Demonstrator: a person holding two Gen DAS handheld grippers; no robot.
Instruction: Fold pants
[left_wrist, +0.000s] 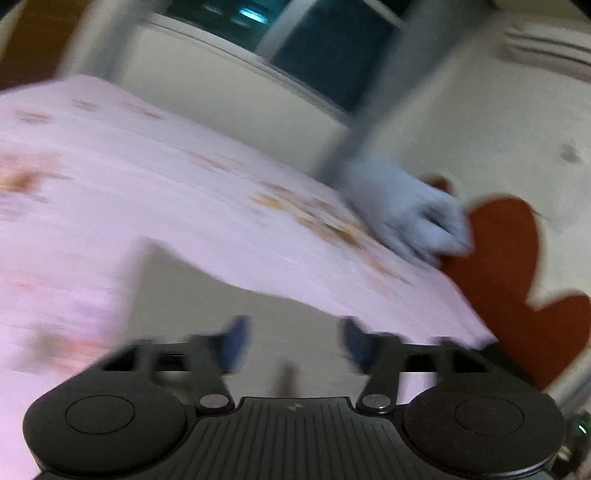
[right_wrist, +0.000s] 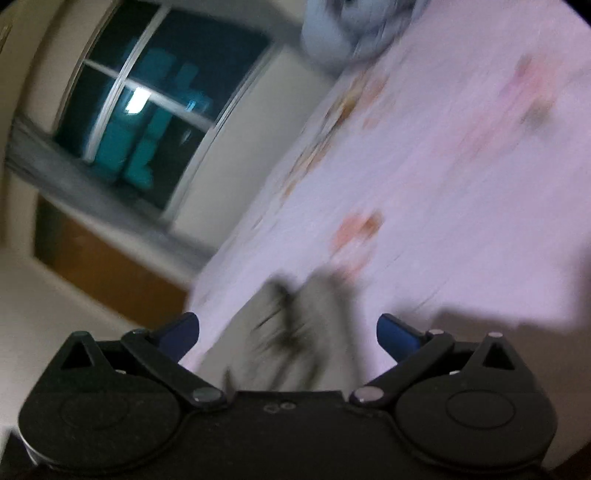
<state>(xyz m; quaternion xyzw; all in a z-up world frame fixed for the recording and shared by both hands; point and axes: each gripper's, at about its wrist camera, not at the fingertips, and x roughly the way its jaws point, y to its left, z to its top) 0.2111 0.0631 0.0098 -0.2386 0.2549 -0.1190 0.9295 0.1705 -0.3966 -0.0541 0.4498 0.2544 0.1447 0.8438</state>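
The left gripper (left_wrist: 293, 341) stands wide open at the bottom of its blurred view, holding nothing; pale pink floral pants (left_wrist: 155, 192) fill the left and centre. In the right view, the right gripper (right_wrist: 288, 334) also gapes empty, with the pants (right_wrist: 443, 166) at upper right.

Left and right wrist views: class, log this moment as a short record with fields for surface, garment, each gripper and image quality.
surface: pink floral bedsheet
garment: grey patterned fabric lying between the right gripper's fingers, not pinched; too blurred to identify as pants
left gripper: open, empty
right gripper: open
other: grey gloved hand resting on the sheet's edge
image quality: heavy motion blur in both views
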